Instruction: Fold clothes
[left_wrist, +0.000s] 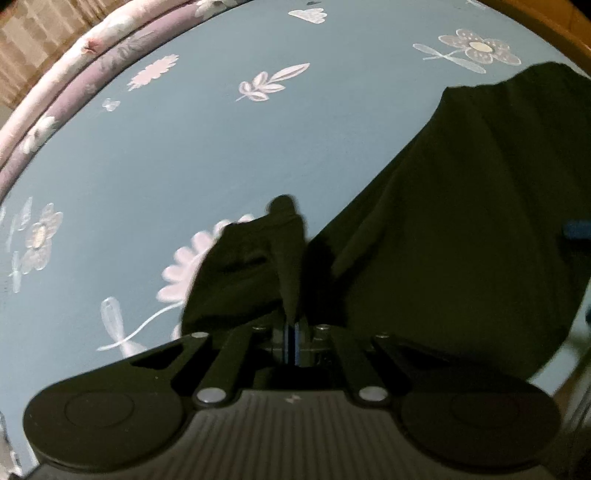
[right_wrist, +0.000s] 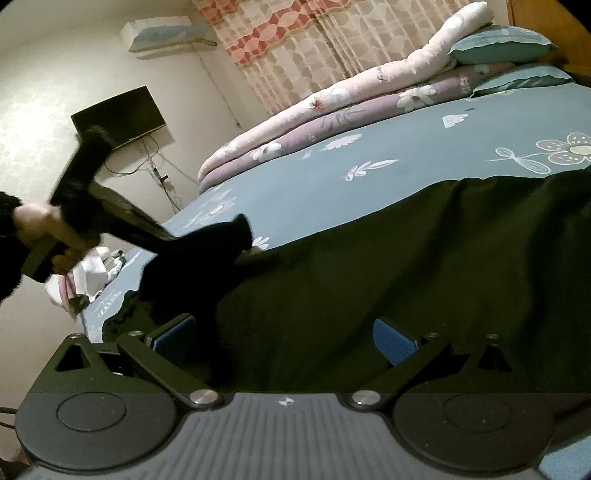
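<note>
While dark garment lies spread on blue floral bedsheet, left gripper clamps lifted corner; right gripper gapes, empty. Cloth looks soft, light, floppy; grip hems or corners.

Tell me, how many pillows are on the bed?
2. One blue pillow sits at the head of the bed on top of the rolled pink quilt. The other pillow lies just below it on the blue flowered sheet. More could be hidden out of view.
</note>
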